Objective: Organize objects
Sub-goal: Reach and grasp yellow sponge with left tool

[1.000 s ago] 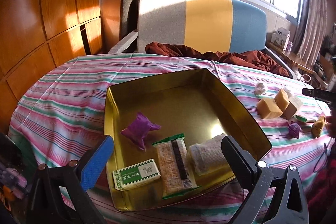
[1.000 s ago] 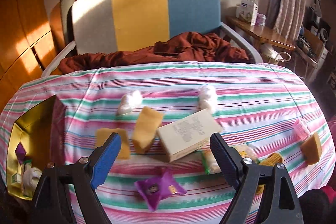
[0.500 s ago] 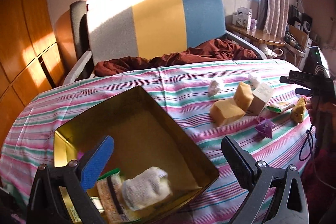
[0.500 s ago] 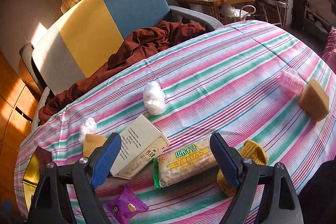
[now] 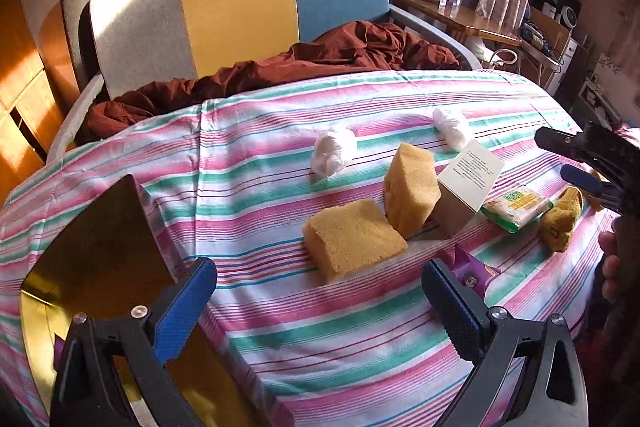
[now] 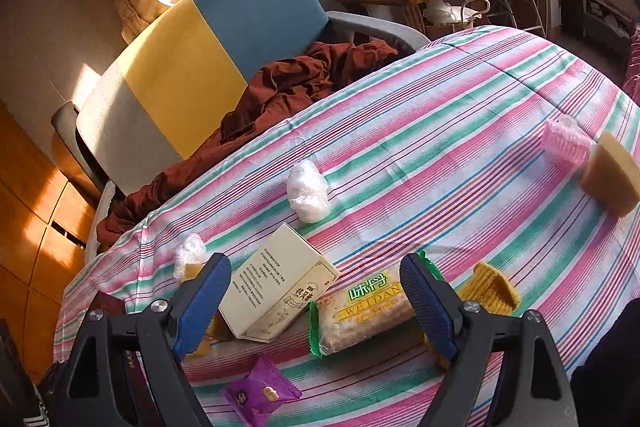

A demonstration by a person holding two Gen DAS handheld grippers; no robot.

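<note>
The right gripper point(image 6: 316, 301) hung over the cracker packet point(image 6: 362, 309) on the striped bench point(image 6: 440, 147), jaws spread to straddle it; the left gripper point(image 5: 320, 301), jaws likewise spread and empty, faced the sponges point(image 5: 354, 239) beside the gold tin point(image 5: 96, 239).

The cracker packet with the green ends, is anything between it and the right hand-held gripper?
Nothing visible. The right hand-held gripper is open, and the cracker packet lies bare between its fingers. The cream box lies close beside the packet.
</note>
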